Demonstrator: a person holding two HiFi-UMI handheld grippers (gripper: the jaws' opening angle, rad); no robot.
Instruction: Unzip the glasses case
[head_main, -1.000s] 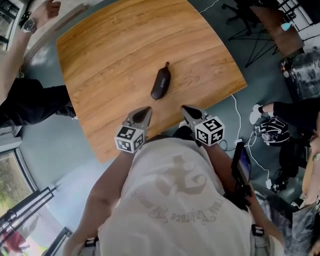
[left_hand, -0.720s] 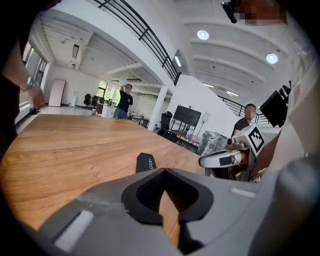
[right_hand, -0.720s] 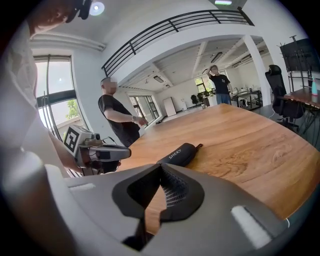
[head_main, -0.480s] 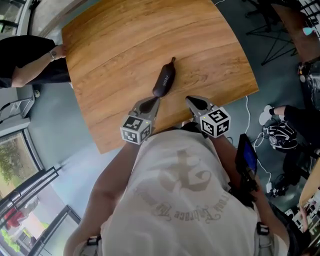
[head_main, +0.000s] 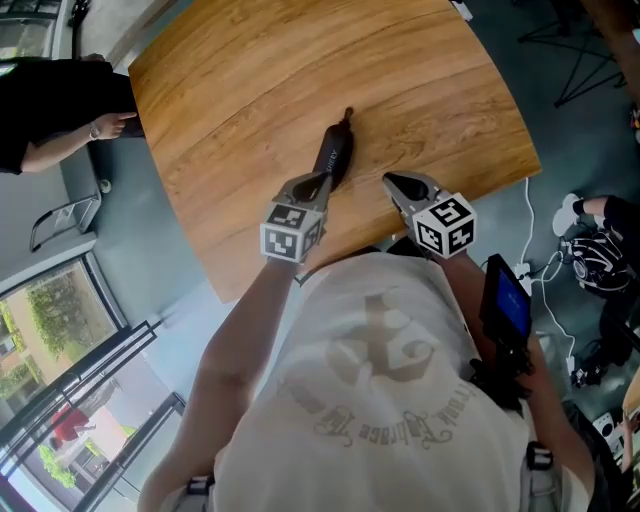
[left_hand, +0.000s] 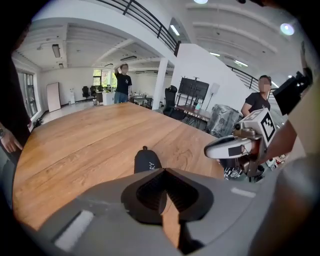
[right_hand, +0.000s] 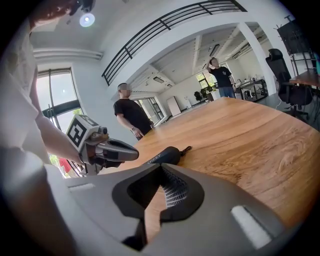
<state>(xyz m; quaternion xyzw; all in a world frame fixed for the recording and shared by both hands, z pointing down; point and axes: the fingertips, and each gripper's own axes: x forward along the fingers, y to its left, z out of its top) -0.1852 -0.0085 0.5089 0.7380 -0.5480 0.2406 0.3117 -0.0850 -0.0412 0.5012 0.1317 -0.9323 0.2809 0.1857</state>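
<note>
Both tongs are sitting pressed together with nothing pinched. I am holding the left tongs (head_main: 320, 183) right at the near end of the glasses case (head_main: 336, 152) — whether they are touching it I cannot tell — and the right tongs (head_main: 393, 181) near it on the right, apart from it. The black case is lying lengthwise on the wooden table (head_main: 240, 90), toward my edge, its small tab (head_main: 348, 113) pointing away from me.

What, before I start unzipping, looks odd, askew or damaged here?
Nothing stands out. The glasses case lies flat and intact on the table; the left gripper and right gripper are shut and empty near it.
</note>
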